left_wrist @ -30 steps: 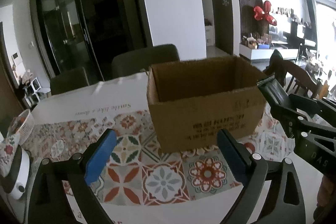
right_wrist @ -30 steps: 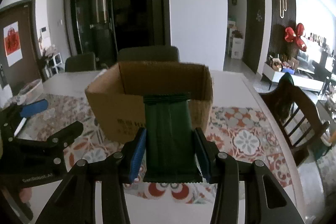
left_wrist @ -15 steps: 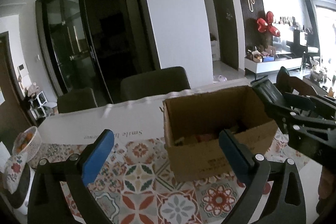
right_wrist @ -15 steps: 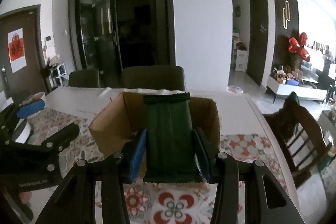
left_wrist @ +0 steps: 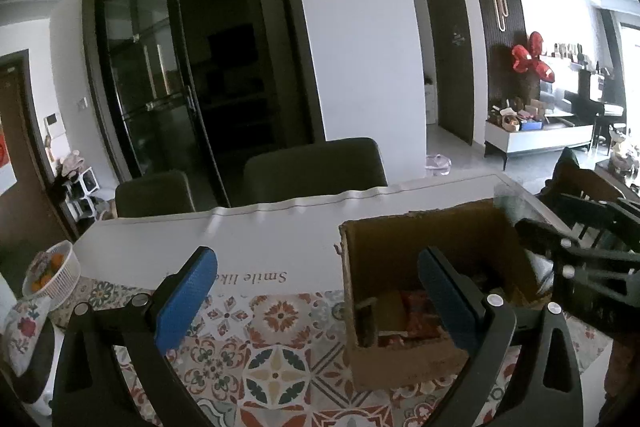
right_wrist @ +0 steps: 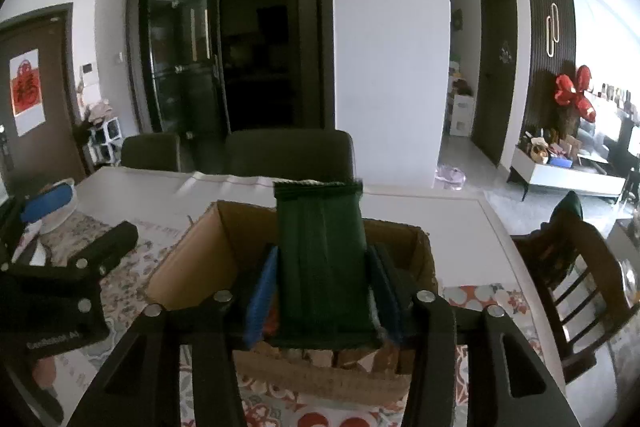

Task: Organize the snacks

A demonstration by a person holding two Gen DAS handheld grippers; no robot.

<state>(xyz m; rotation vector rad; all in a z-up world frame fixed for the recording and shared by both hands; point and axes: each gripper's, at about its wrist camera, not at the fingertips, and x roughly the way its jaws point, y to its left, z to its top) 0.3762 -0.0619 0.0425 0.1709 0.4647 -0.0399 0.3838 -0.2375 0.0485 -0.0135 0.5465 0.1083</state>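
Note:
An open cardboard box (left_wrist: 404,367) stands on the patterned tablecloth (left_wrist: 276,371); snack packets (left_wrist: 404,315) lie inside it. In the right wrist view the box (right_wrist: 192,267) is just below my right gripper (right_wrist: 324,283), which is shut on a dark green snack packet (right_wrist: 322,255) held over the box opening. My left gripper (left_wrist: 316,299) is open and empty, raised to the left of the box. The right gripper shows in the left wrist view (left_wrist: 576,247) above the box's right side.
Dark chairs (left_wrist: 312,167) stand behind the table. A white basket of fruit (left_wrist: 52,275) sits at the table's far left. A wooden chair (right_wrist: 576,279) stands to the right. The white table edge (right_wrist: 504,231) runs behind the box.
Both grippers have risen and moved forward; the box now sits lower in view and its inside shows. The green packet has moved from in front of the box to over its opening.

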